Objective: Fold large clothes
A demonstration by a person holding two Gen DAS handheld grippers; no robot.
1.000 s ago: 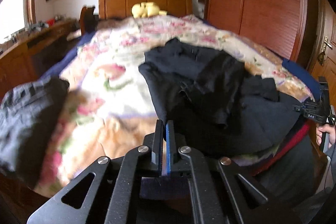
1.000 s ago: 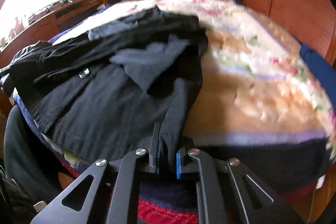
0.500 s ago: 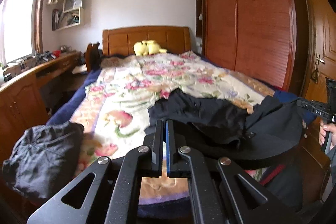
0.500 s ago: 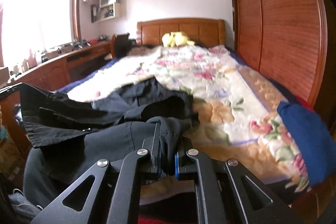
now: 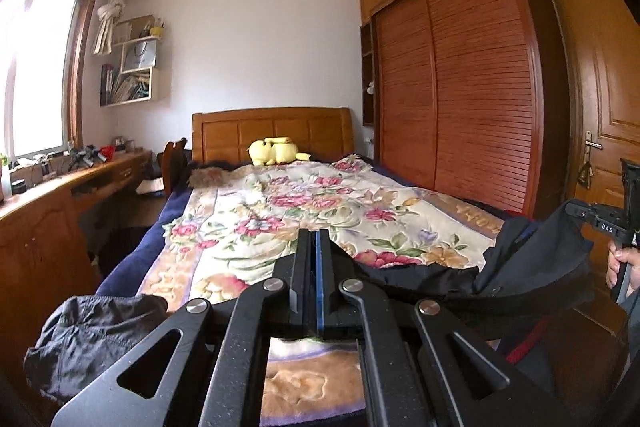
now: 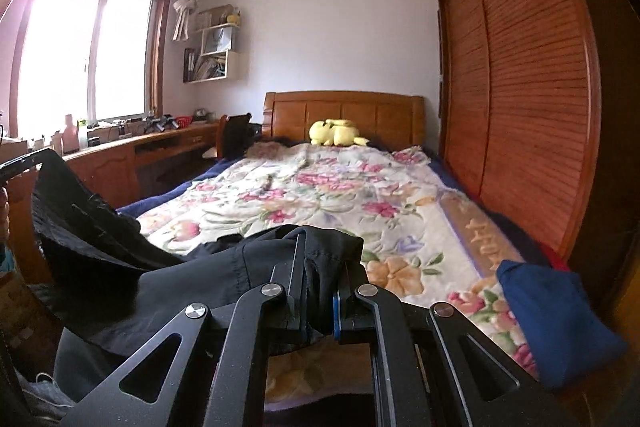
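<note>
Floral-quilted bed carries no folded result: black garment hangs lifted over the foot, unfolded, right gripper clamped on bunched fabric, left gripper pinched on thin edge; all folds judged outstanding.

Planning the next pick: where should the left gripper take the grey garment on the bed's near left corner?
Probably the raised fold along its top, from above. The grey garment is a crumpled heap with no hem or collar showing, and that ridge stands proud of the rest. The left gripper and right gripper are both shut on the jacket now, so release first.
</note>
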